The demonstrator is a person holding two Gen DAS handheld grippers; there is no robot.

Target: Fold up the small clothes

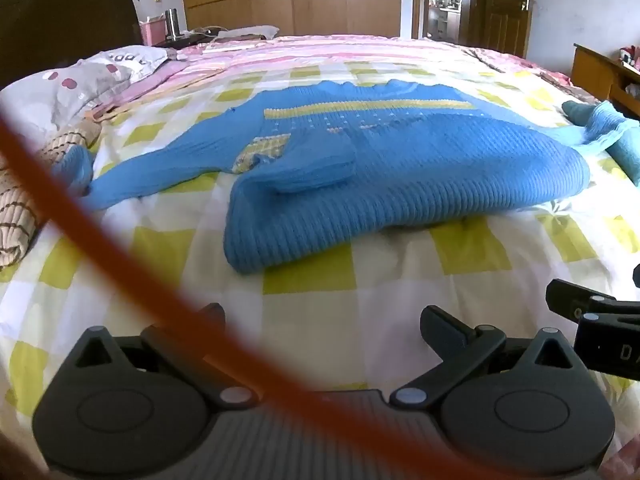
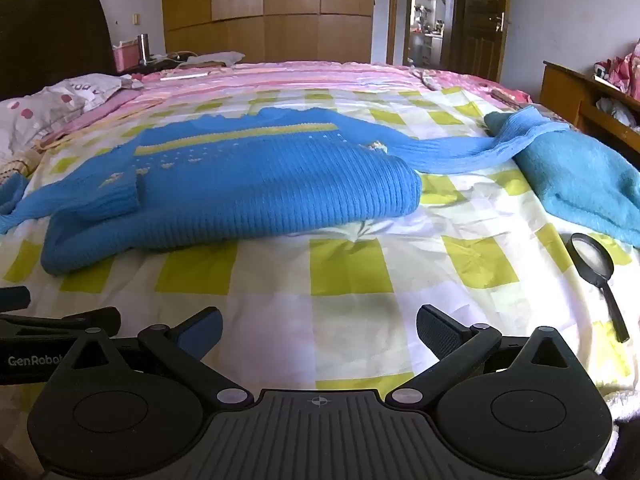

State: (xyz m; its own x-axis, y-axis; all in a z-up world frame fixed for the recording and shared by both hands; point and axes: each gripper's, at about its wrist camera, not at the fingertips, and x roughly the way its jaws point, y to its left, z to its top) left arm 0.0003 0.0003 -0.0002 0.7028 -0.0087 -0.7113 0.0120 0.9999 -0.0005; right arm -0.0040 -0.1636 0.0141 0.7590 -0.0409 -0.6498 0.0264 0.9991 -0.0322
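A small blue knitted sweater (image 1: 384, 160) with a yellow chest stripe lies on the checked bedspread (image 1: 360, 312), its hem folded up over the body and both sleeves spread sideways. It also shows in the right wrist view (image 2: 248, 184). My left gripper (image 1: 320, 320) is open and empty, held above the bedspread in front of the sweater's near edge. My right gripper (image 2: 320, 324) is open and empty, also short of the sweater. The right gripper's fingers (image 1: 580, 304) show at the right edge of the left view.
A folded teal garment (image 2: 580, 184) lies at the right under a sleeve end. A black magnifying glass (image 2: 594, 268) lies on the bedspread near it. A striped beige cloth (image 1: 24, 200) and pillows (image 1: 80, 84) sit at the left. An orange cord (image 1: 120, 248) crosses the left view.
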